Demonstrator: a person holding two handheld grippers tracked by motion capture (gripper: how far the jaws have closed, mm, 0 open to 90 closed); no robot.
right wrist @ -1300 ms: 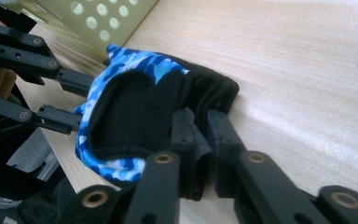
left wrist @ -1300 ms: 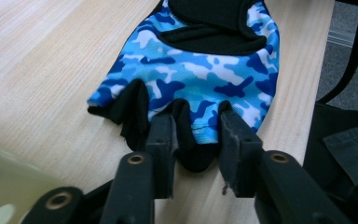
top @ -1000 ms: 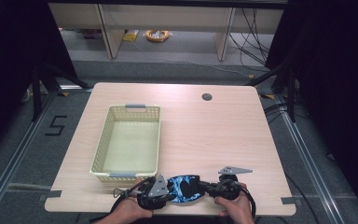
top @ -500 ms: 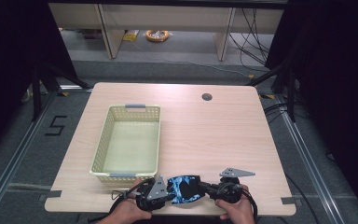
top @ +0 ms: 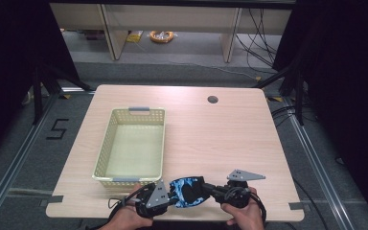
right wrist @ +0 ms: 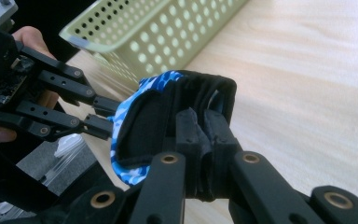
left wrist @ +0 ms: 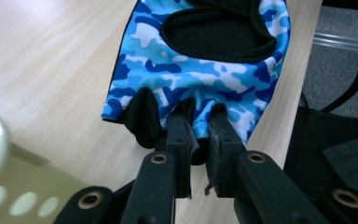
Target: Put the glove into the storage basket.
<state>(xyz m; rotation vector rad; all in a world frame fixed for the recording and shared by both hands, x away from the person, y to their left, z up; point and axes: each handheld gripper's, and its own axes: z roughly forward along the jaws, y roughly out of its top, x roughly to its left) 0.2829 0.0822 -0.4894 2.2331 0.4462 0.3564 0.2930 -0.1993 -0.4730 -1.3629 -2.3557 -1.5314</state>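
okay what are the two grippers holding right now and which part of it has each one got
Both hold one blue camouflage fingerless glove. The left gripper pinches its finger-end edge; the right gripper clamps its black cuff end.

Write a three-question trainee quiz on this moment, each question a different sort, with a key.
1. True or false: the blue camouflage glove lies inside the basket.
2. Which gripper is clamped on the glove? A. left gripper alone B. right gripper alone C. both
3. Fill in: in the high view the glove is at the table's ____ edge.

Key: 1 false, it is held between the two grippers outside the basket. 2 C, each holds one end. 3 near.
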